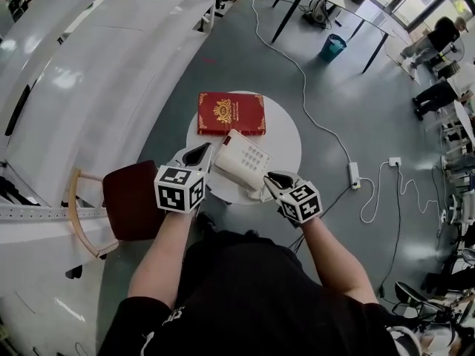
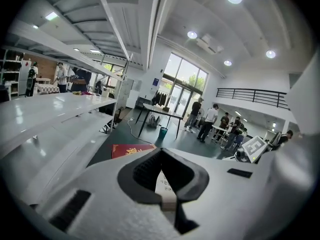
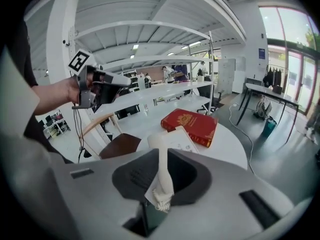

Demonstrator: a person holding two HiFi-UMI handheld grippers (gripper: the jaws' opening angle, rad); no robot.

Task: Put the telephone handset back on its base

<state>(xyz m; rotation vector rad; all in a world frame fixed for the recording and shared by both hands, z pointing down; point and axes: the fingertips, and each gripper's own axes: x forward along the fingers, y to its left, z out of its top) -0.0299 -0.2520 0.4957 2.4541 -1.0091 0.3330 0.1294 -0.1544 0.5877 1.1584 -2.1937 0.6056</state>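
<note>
A white telephone base [image 1: 252, 156] sits on a small round white table [image 1: 286, 143]. Its white handset [image 1: 236, 175] lies along the base's near edge. My right gripper [image 1: 273, 178] is at the handset's right end. In the right gripper view the handset [image 3: 162, 161] runs between the jaws of my right gripper [image 3: 160, 184], which are shut on it, with the coiled cord at its near end. My left gripper [image 1: 202, 153] hovers left of the base, its jaws a little apart with nothing gripped. Through that gap in the left gripper view, the keypad [image 2: 164, 183] shows.
A red book [image 1: 231, 113] lies on the table's far side. A dark red chair [image 1: 130, 199] stands to the left. A power strip [image 1: 355, 173] and white cables lie on the floor to the right. A long white counter [image 1: 89, 65] curves along the left.
</note>
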